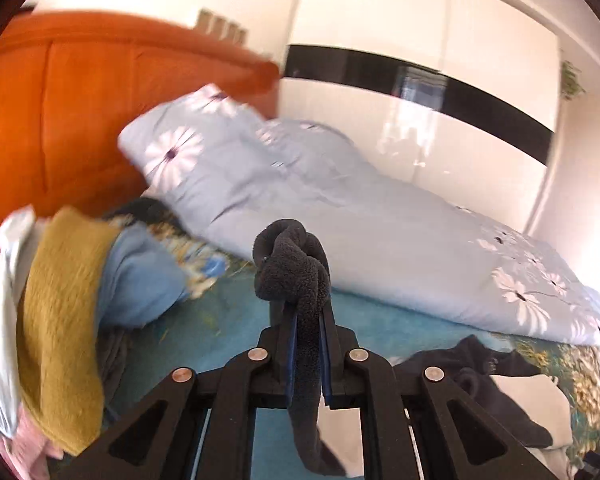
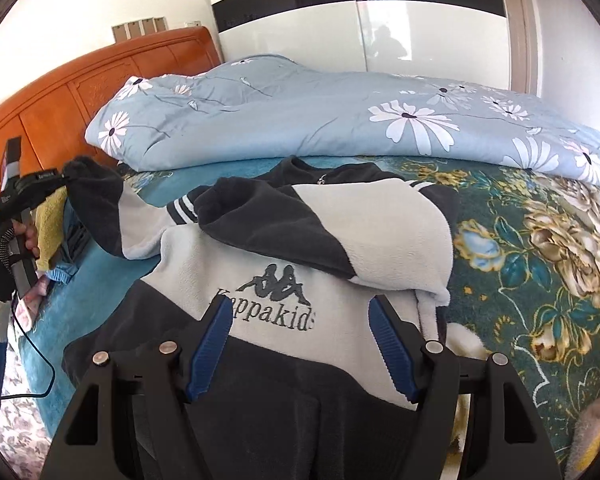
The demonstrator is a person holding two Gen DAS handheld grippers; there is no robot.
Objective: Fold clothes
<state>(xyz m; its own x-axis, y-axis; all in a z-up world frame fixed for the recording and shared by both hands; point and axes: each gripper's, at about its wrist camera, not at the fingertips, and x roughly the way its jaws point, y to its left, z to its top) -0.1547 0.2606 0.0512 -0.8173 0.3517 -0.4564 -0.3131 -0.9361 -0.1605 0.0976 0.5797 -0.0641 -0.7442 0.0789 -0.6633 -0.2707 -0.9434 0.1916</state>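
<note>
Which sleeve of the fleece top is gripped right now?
The dark-cuffed sleeve stretched toward the headboard: the left gripper is shut on its cuff. The other sleeve lies folded across the chest, untouched.

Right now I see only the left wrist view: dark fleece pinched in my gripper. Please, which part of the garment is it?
Observer: In the right wrist view the left gripper holds the cuff end of one sleeve of the grey and dark sweatshirt.
Operator: Is the other sleeve folded?
Observer: Yes, it lies across the chest.
Operator: And the right gripper?
Observer: The right gripper is open above the logo, holding nothing.
</note>
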